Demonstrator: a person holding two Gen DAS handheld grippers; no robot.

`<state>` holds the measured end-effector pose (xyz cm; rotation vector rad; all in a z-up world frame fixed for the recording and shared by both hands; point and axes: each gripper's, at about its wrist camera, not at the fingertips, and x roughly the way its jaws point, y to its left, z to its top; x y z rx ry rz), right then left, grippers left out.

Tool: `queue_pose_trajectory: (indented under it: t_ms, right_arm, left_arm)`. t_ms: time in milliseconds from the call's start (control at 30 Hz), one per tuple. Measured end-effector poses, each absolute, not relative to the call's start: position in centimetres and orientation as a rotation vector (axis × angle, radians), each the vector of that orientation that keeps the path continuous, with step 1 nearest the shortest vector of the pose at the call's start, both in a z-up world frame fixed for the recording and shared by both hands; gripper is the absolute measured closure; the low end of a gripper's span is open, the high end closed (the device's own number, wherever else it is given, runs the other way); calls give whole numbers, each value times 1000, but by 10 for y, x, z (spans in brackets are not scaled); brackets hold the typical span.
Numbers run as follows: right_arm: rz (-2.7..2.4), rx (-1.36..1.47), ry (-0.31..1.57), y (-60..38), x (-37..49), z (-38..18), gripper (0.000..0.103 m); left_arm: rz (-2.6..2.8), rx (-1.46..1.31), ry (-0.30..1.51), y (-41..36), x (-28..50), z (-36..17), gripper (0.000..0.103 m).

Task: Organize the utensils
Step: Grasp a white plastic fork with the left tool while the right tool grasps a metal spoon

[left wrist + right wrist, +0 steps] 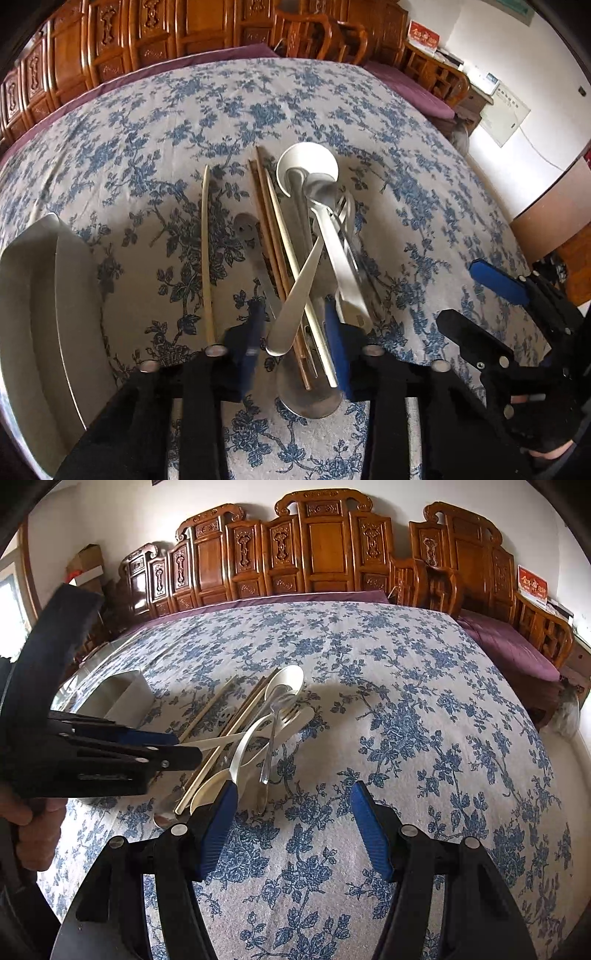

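Note:
A pile of utensils (314,229) lies on the blue-flowered tablecloth (147,147): a white ladle-like spoon (306,170), metal spoons, a fork, brown chopsticks (266,229) and one pale chopstick (206,251) apart on the left. My left gripper (291,314) points steeply down at the near handles. Its blue pads sit on either side of a white spoon's handle (291,310), with chopstick ends beside it. In the right wrist view that white handle (221,740) sticks out of the left gripper (186,747). My right gripper (293,788) stands open over bare cloth, right of the pile (258,720).
A shiny metal holder (37,295) stands left of the pile, also visible as a metal holder (122,698) from the right. Carved wooden benches (321,546) with purple cushions (517,646) line the far and right sides. A hand (33,830) grips the left tool.

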<state>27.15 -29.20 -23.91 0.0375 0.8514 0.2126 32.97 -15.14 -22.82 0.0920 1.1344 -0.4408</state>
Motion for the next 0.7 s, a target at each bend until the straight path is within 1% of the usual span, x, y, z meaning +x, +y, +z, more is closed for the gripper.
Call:
queue_pose_trajectory:
  t_ms: [200, 400, 700]
  right_arm:
    - [207, 27, 850, -290, 272, -238, 37]
    - [198, 27, 852, -291, 273, -239, 37]
    - [209, 48, 861, -292, 273, -241, 37]
  left_arm:
    - [-478, 113, 1091, -158, 318, -219, 91]
    - [-510, 140, 1013, -159, 292, -192, 92]
    - [-460, 49, 959, -126, 253, -177, 92]
